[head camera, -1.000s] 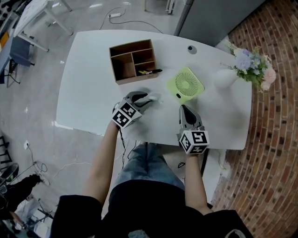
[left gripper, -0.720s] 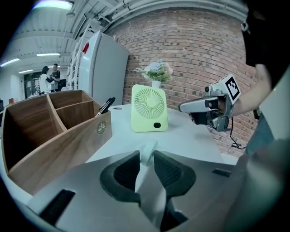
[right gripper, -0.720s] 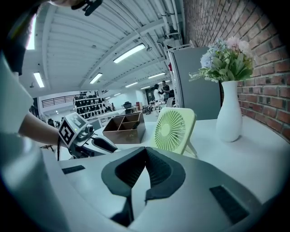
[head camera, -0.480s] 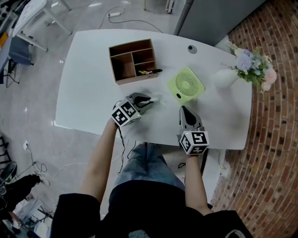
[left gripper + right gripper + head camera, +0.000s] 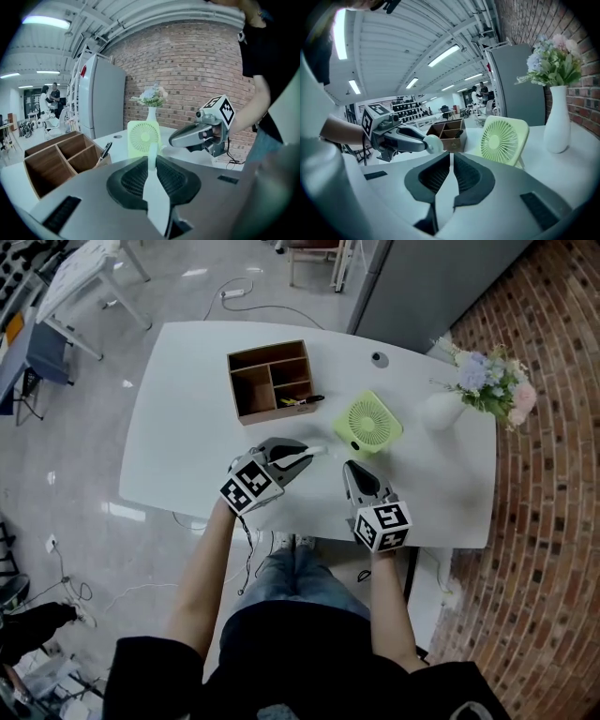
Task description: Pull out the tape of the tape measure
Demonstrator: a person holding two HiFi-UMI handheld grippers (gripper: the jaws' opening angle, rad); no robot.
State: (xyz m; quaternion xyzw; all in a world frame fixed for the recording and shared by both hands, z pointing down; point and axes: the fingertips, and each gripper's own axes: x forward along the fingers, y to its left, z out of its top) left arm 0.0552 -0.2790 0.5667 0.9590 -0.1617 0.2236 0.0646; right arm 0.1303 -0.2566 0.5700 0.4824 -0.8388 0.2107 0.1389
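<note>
Nearest the person, the right tongs (image 5: 451,157) stand barely parted, having just been opening, and nothing lies between the pads. The left tongs (image 5: 152,159) have just been closing and now clamp the tape measure (image 5: 434,144), a small pale round case. It is pinched out at the tips and appears to be held off the worktop (image 5: 187,427), between the two tongs.

Hazards noted:
- The hold sits on the rounded case near the pad ends. A pull on the tape could twist the case or draw it out of the grip.
- No view shows the tape's end tab. With so narrow a gap, the right tongs may miss it or catch the case instead.
- The green fan (image 5: 368,424) stands just beyond both tongs. A sideways draw of the tape could strike and tip it.
- The wooden organiser (image 5: 272,381) lies farther back, and the vase (image 5: 441,411) at the far right edge. A released tape whipping back could reach either.
</note>
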